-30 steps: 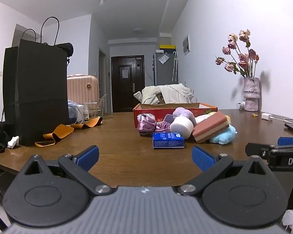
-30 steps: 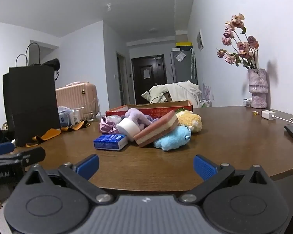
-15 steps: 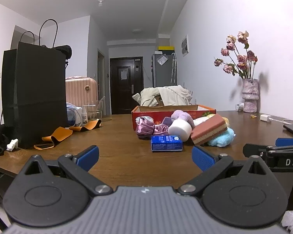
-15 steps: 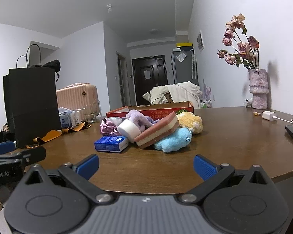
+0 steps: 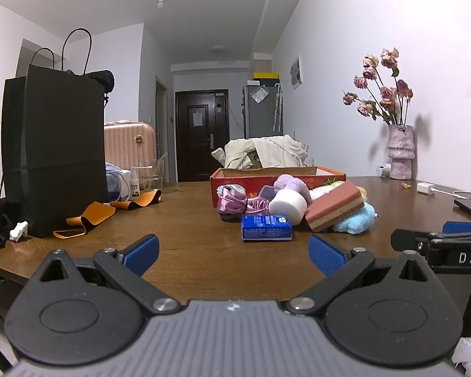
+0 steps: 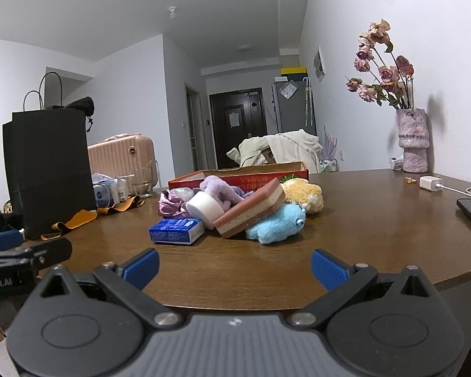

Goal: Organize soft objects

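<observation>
Fingers on both of your grippers are spread wide and released, gripping nothing: the left gripper and the right gripper both hover low over the near edge of the tabletop, apart from everything on it. From your left gripper, the heap of soft objects lies ahead at about 1 o'clock, beyond the fingertips; from your right gripper it sits near 12 o'clock, leaning slightly to 11. Nearest to you in the heap is the blue tissue pack, flat on the wood. Just behind it, a white foam cylinder lies on its side, touching the layered pink sponge, which tilts up across the blue plush toy. A yellow plush sits behind the blue one, at 1 o'clock of it. A purple fuzzy piece and a crumpled pink satin cloth rest at the heap's left side, against the red cardboard box. Well apart at 10 o'clock stands a black paper bag.
</observation>
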`<state>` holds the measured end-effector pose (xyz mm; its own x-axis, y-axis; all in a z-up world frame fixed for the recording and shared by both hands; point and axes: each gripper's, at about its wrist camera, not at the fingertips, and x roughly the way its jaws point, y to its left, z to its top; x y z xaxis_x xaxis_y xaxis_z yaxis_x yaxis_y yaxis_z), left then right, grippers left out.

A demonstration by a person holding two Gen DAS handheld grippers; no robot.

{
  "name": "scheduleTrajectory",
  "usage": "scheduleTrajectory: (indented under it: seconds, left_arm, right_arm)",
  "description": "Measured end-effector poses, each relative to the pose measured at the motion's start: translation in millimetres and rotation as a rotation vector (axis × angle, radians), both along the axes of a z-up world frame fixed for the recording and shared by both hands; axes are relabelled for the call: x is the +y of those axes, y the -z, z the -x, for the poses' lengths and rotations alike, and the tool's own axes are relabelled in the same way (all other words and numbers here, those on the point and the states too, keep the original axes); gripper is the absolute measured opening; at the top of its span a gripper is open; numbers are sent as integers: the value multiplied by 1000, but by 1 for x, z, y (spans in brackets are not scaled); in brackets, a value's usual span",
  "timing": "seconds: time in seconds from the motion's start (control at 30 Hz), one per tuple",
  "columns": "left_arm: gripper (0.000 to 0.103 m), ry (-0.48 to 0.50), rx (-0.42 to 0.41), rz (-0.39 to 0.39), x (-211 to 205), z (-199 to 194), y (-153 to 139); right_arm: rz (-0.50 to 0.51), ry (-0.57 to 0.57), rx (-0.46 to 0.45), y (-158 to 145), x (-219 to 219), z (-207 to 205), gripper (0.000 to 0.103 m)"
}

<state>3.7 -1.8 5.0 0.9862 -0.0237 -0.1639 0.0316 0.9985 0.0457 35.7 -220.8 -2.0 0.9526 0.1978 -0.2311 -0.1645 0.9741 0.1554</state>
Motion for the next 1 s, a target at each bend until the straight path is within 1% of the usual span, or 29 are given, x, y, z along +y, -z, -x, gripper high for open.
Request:
scheduleTrajectory:
  seconds: [0.13, 0.23, 0.33, 0.43, 0.53, 0.6, 0.73, 1.0]
  left_arm:
    - [103, 4, -1, 5, -1, 1, -1]
    - [103, 0, -2, -5, -2, 0, -1]
    - [103, 5, -1, 6, -1, 1, -1]
    - [103, 1, -3, -1, -1, 1, -2]
    - [103, 5, 0, 9, 1, 1, -1]
    - [103, 2, -2, -1, 0, 2, -1]
    - [103, 4, -1, 8, 0, 2, -1]
    - [103, 4, -1, -3, -3, 2, -2]
  right_arm:
    - [-3, 2, 4, 0, -2, 0, 103]
    - [-5, 3, 10, 1, -2, 0, 103]
    - [-6, 5, 8, 1, -2, 0, 103]
    - [-5, 3, 13, 2, -2, 0, 103]
    - [-5, 5, 12, 2, -2, 0, 103]
    - [-7, 6, 15, 2, -2, 0, 103]
    - [-7, 9, 13, 3, -2, 1, 103]
    - [-7, 4, 19, 3, -2, 1, 103]
